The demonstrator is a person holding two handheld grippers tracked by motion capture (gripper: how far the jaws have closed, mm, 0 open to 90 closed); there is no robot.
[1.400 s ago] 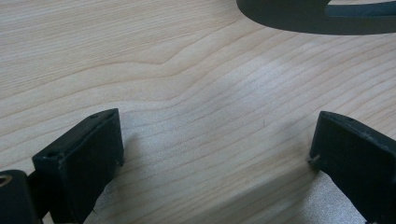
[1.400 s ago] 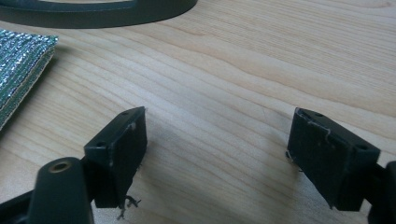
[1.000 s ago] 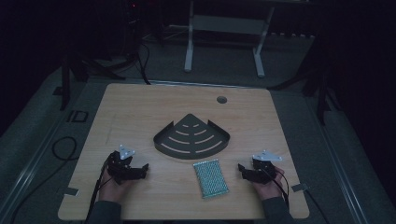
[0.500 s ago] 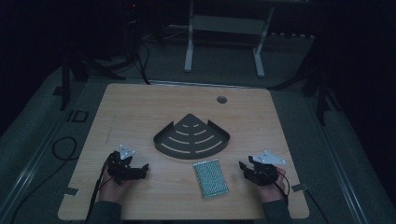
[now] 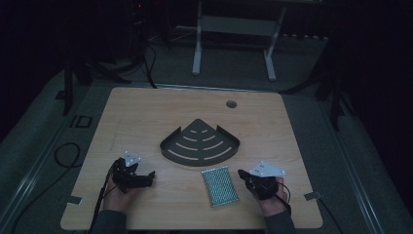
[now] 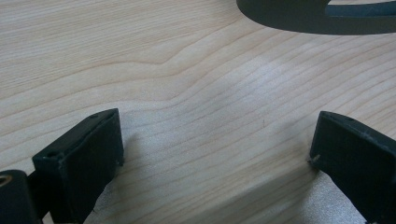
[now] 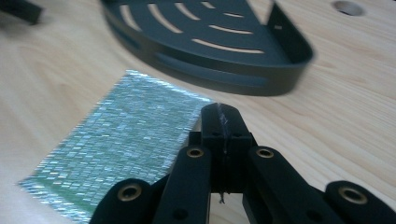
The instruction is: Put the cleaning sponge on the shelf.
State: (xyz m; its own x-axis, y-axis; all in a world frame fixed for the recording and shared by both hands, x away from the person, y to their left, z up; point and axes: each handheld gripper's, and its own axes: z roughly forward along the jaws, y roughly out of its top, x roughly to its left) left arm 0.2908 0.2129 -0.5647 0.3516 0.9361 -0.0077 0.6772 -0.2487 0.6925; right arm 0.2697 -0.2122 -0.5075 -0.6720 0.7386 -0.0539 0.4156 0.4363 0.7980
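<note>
Pad [image 5: 220,186], a thin silvery mesh rectangle, lies flat on the table [image 5: 146,112] just in front of the tray [image 5: 200,145], on the person's side of it and apart from its curved rim. It looks light and limp, likely to sag or fold when lifted, and its woven face should give decent friction; since it lies flush with the wood, a corner or short edge seems the best place to pinch, perhaps after sliding a jaw tip under. The right gripper [image 5: 242,174] sits just to the right of the pad, near the corner closest to the tray, its tips above the edge in the right gripper view; its jaws have just been closing and now stand pressed together with nothing visibly between them, the pad not caught. The left gripper [image 5: 148,174] rests well to the left of the pad, jaws spread wide over bare wood, the tray's rim beyond them.
</note>
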